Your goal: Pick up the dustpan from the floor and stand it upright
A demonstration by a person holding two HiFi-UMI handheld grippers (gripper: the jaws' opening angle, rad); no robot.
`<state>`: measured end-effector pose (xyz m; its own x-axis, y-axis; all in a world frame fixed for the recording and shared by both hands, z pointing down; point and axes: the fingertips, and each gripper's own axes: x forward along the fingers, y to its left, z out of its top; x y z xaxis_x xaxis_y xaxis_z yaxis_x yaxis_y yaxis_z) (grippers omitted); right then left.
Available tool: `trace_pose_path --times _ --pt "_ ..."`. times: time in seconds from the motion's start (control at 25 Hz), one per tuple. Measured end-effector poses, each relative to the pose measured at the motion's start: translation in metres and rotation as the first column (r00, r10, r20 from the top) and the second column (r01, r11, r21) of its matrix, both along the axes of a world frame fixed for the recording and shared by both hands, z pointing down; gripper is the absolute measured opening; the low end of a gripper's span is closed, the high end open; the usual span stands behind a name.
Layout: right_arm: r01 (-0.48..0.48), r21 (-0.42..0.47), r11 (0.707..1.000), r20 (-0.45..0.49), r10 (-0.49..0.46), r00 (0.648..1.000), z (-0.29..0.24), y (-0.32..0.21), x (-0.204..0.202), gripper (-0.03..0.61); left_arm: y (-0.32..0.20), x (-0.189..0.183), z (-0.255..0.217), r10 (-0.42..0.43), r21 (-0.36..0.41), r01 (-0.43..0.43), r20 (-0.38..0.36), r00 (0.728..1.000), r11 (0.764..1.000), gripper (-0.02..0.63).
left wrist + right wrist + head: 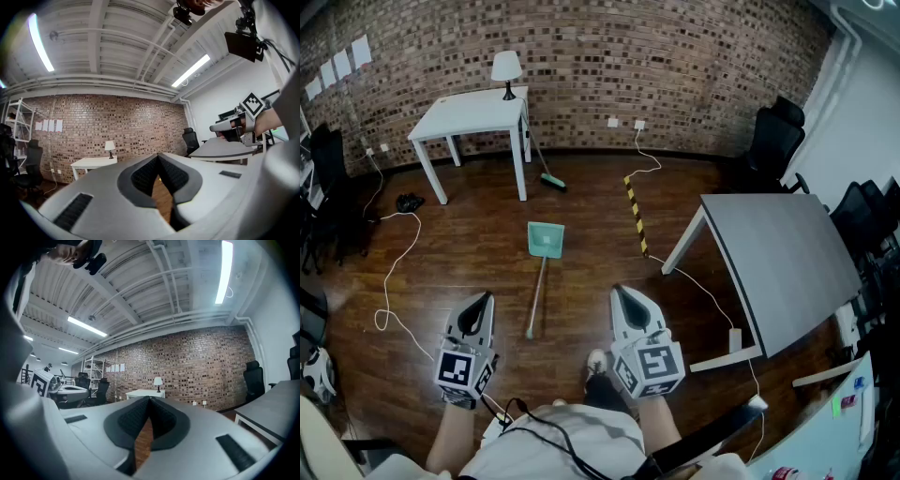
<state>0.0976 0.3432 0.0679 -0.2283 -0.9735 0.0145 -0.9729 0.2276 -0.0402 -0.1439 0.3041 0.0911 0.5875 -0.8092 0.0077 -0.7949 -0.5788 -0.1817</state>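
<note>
A teal dustpan (546, 240) with a long pale handle (536, 298) lies flat on the wooden floor in the head view, pan end away from me. My left gripper (482, 299) is held level to the left of the handle's near end, jaws shut and empty. My right gripper (618, 292) hovers to the right of the handle, also shut with nothing in it. Both stand above the floor, apart from the dustpan. In the left gripper view the tips (158, 155) meet; in the right gripper view the tips (149, 399) meet too. Neither gripper view shows the dustpan.
A white table (473, 116) with a lamp (506, 69) stands by the brick wall, a broom (546, 169) leaning at its leg. A grey table (787, 258) is at the right. White cables (394, 272) and a yellow-black strip (636, 216) cross the floor. My shoe (595, 362) is near the right gripper.
</note>
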Motion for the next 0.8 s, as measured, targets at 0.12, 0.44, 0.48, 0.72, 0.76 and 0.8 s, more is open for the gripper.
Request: trace_pose_path --times 0.12,0.44,0.48,0.72,0.76,0.8 --pt "0.001 0.001 1.000 0.001 -0.001 1.000 0.006 -0.021 0.005 -0.015 -0.019 0.007 0.009 0.006 -0.007 -0.006 0.007 1.000 1.000 0.018" --pt "0.014 -0.010 1.000 0.055 -0.013 0.998 0.031 -0.110 0.042 -0.015 -0.101 0.038 0.023 -0.020 -0.027 0.021 0.041 0.999 0.999 0.018" --pt "0.015 -0.012 1.000 0.059 -0.014 0.998 0.033 -0.125 0.048 -0.014 -0.117 0.043 0.023 -0.024 -0.025 0.026 0.045 0.999 0.999 0.018" --pt "0.025 -0.033 0.999 0.080 -0.022 0.997 0.033 -0.215 0.110 -0.015 -0.211 0.092 0.010 -0.066 -0.047 0.064 -0.034 0.997 0.997 0.018" --pt "0.029 -0.034 0.999 0.081 -0.026 0.996 0.031 -0.230 0.122 -0.015 -0.226 0.101 0.005 -0.075 -0.043 0.073 -0.048 0.996 0.996 0.018" --pt "0.035 -0.033 0.999 0.080 -0.032 0.996 0.029 -0.245 0.133 -0.015 -0.240 0.110 0.001 -0.083 -0.035 0.081 -0.047 0.995 0.996 0.018"
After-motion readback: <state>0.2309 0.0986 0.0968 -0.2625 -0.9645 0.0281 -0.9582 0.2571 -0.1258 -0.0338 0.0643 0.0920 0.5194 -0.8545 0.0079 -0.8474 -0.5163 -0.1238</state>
